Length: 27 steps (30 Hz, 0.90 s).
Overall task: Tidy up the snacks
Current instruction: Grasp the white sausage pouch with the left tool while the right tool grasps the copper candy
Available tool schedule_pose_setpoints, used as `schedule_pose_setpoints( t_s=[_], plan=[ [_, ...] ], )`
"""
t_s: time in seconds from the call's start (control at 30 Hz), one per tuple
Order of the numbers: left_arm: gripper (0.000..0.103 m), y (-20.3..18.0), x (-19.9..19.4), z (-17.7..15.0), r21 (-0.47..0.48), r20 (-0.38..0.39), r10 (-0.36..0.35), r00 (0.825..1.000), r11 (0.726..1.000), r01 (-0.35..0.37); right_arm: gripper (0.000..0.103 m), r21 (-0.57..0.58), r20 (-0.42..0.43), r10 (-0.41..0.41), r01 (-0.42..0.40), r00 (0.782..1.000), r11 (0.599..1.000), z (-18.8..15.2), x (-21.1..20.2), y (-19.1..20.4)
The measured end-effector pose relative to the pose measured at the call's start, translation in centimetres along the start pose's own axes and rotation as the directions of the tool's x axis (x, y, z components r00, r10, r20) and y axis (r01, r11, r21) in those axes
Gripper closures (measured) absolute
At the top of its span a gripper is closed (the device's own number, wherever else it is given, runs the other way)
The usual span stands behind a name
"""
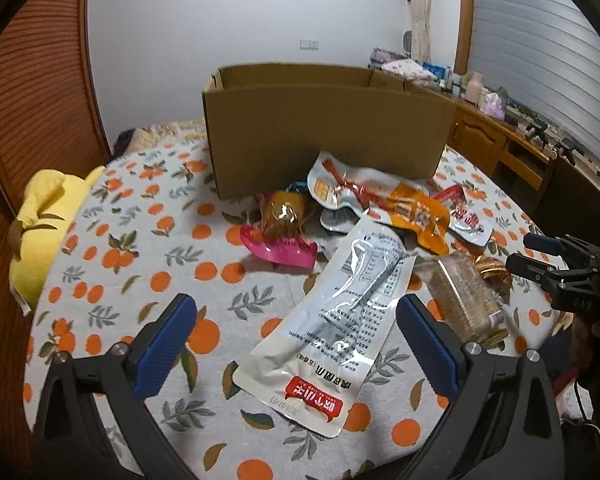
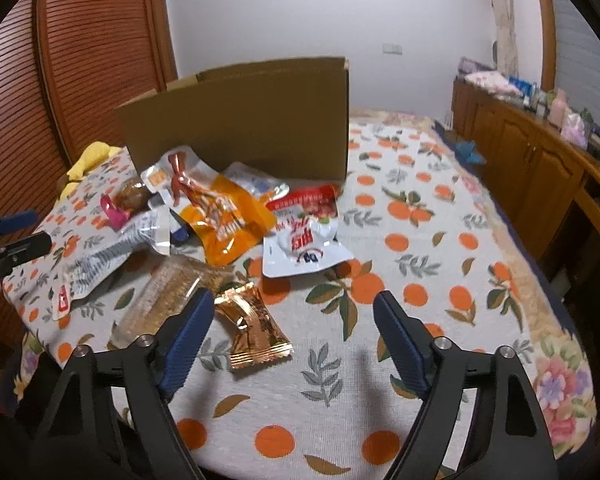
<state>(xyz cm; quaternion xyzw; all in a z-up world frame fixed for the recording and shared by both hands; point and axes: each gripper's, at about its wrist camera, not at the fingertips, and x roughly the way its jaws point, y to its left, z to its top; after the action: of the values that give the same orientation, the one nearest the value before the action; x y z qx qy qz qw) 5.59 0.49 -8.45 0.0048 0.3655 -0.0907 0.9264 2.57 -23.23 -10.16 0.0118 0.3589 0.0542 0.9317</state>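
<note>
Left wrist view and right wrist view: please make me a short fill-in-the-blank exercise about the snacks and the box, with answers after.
1. The cardboard box stands ____ the pile of snacks, seen from both tongs.
2. Both the left tongs and the right tongs are ____ and hold nothing.
3. The long silver pouch lies between the fingers of the ____ tongs.
4. The golden wrapper lies closest to the ____ tongs.

Missing words: behind; open; left; right

i see a matt brown cardboard box [image 1: 324,132], a glossy silvery foil pouch [image 1: 340,320], a shiny gold wrapper [image 2: 256,326], and soft printed cloth [image 2: 420,240] under them.
</note>
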Motion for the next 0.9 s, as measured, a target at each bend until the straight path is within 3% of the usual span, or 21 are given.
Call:
schedule_pose_setpoints(
  t_s=[0.37,0.47,0.6,0.9],
  plan=[
    [0.004,-0.5,2.8,0.3,0.044,-0.095,-0.062,0.994,0.997,0.066,0.035,-0.107,-0.110,0.066,-0.078,0.992,0.991,0.1,2.3,1.2],
    [0.004,-1.1,3.5,0.5,0.070,-0.120,-0.076,0.990,0.994,0.085,0.048,-0.137,-0.119,0.055,-0.071,0.991,0.988,0.1,2.8,1.5],
    [0.004,-1.5,4.4,1.0,0.086,-0.149,-0.097,0.984,0.990,0.110,0.076,-0.140,-0.119,0.064,-0.080,0.991,0.987,0.4,2.8,1.6],
    [0.006,-2.6,6.1,1.9,0.127,-0.216,-0.128,0.968,0.979,0.157,0.078,-0.161,-0.104,0.051,-0.067,0.993,0.985,-0.3,2.7,1.7]
  ],
)
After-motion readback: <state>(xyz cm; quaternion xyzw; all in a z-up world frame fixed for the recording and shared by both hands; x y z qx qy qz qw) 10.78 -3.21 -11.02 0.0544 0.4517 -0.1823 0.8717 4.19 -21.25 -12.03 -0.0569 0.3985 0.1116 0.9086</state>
